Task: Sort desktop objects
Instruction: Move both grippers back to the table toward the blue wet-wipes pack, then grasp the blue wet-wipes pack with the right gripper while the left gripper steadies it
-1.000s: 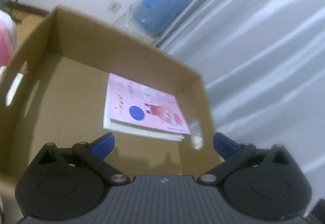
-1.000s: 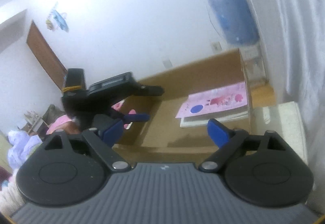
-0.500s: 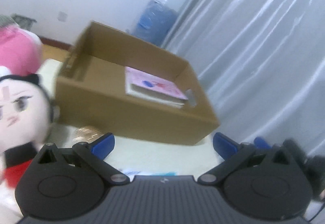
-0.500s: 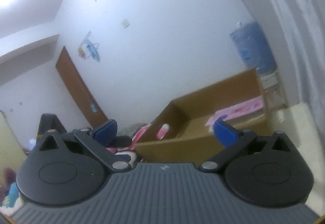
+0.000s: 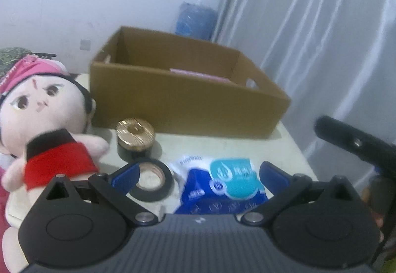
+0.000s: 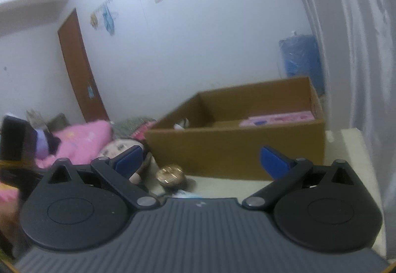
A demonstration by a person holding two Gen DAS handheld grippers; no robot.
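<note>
Left wrist: doll [image 5: 44,109] beside cardboard box [image 5: 183,102]

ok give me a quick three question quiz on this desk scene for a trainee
1. True or false: the pink book lies inside the cardboard box.
2. Multiple choice: what lies between the open fingers of the left gripper? A) the plush doll B) the blue tissue pack C) the gold-lidded jar
3. Fill in: the ring lying flat in front of the gold-lidded jar is a roll of black ____.

Key: 1 true. 2 B, though the pads are not touching it. 3 tape.
</note>
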